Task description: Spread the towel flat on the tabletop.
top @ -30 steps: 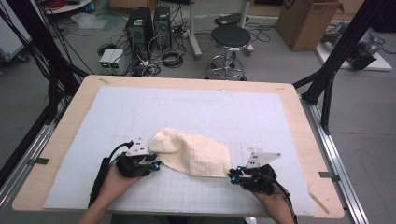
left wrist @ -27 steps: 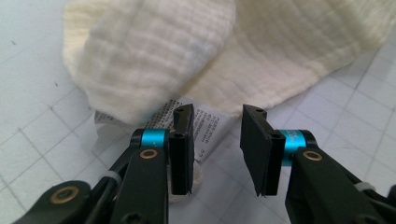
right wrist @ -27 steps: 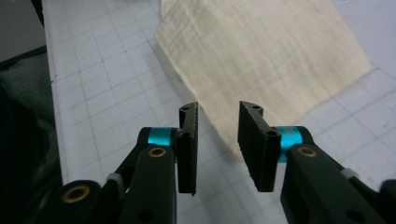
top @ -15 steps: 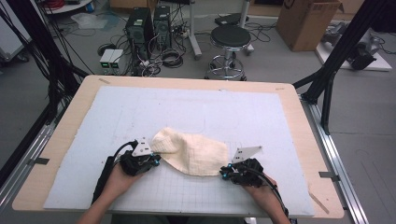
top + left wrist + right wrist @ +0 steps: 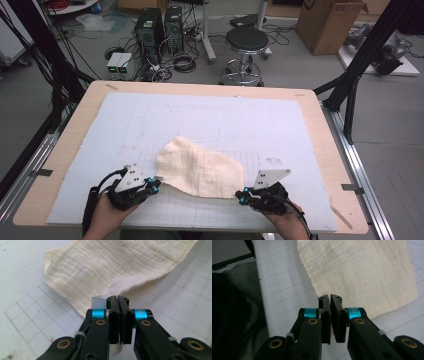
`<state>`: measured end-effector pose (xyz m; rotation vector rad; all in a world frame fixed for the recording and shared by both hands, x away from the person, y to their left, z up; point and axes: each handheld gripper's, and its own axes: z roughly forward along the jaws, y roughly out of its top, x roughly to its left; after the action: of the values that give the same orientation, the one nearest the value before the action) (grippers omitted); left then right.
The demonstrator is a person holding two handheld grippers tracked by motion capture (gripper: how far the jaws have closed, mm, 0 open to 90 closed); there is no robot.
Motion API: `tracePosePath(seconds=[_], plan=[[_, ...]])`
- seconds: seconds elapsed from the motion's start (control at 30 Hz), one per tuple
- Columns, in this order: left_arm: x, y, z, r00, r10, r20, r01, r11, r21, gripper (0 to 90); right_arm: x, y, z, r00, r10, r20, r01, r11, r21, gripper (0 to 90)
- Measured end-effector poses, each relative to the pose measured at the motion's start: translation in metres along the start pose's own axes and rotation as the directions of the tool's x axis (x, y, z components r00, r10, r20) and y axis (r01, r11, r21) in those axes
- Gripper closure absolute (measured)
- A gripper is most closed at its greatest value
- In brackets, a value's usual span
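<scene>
Lab floor w/ PC towers, a round stool (image 5: 247,41) and a cardboard box (image 5: 327,22) behind; in front a wooden bench (image 5: 75,130) topped by a pale gridded mat (image 5: 280,125).

High view: cream muslin cloth (image 5: 200,167) lies crumpled near the mat's 6 o'clock edge. Left tool (image 5: 155,183) sits at the cloth's 8 o'clock corner, right tool (image 5: 240,196) at its 4 o'clock corner, a hand behind each. Both have just been closing, cloth edge between the jaws.

Left gripper view: jaws clenched together on the hem, a bit of cloth (image 5: 105,270) poking out under them; the rest fans off toward 12 and 1 o'clock, lifted slightly so a shadow shows beneath.

Right gripper view: jaws likewise clamped on a corner, cloth (image 5: 362,272) spreading toward 12–2 o'clock over the mat.

Step in hand, as I read it: spreading/flattening the cloth by its two near corners. To do it well: keep both grips firm, lift only a little, pull the corners apart toward 9 and 3 o'clock evenly so no fold bunches mid-cloth, then drag back toward 6 o'clock and lay flat, square w/ the grid lines. Uneven pull prob. skews it or slips a corner.
</scene>
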<state>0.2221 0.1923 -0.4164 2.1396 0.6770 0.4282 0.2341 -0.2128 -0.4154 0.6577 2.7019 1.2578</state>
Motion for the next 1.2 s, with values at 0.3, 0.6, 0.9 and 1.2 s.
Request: tracePosePath(seconds=[0.3,0.6,0.9,1.2], plan=[[-0.018,-0.017,-0.016,0.9958,0.002,0.092,-0.002,1.0000,-0.002,77.4,0.026,-0.003,0.002,0.9959,-0.013,-0.090,0.012,1.000,-0.012,72.7],[0.011,0.019,-0.010,0.9949,-0.024,0.098,0.032,0.9966,-0.077,63.0,0.005,0.023,-0.005,0.9999,-0.004,-0.011,0.003,0.995,-0.098,62.0],[0.060,0.067,0.042,0.9972,-0.071,0.023,0.073,0.9930,-0.092,61.4,-0.057,0.038,0.014,0.9938,0.069,0.087,-0.057,0.990,-0.132,57.6],[0.099,0.078,0.099,0.9905,-0.136,0.020,0.136,0.9906,-0.009,60.7,-0.075,0.036,0.035,0.9952,0.097,0.012,-0.096,0.993,-0.072,49.1]])
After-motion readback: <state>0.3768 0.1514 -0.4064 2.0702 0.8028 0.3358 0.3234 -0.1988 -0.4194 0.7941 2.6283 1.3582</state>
